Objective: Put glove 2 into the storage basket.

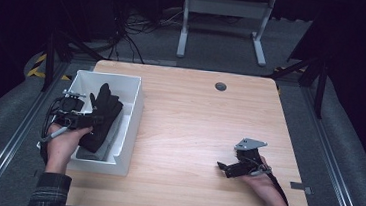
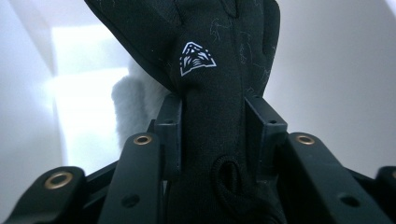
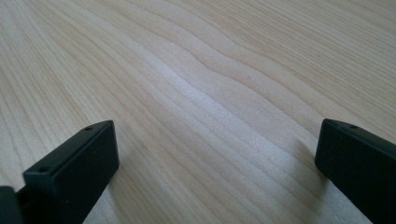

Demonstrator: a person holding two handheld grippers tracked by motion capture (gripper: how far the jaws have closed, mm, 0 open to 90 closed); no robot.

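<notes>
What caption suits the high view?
Left gripper holds a black fabric glove over a white plastic bin; right gripper rests open.

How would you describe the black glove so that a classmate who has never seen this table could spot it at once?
Start at the wooden table, then go to the white bin at its left edge. The black glove hangs over that bin, pinched in the left claw. A small white triangular logo marks its dark fabric.
</notes>
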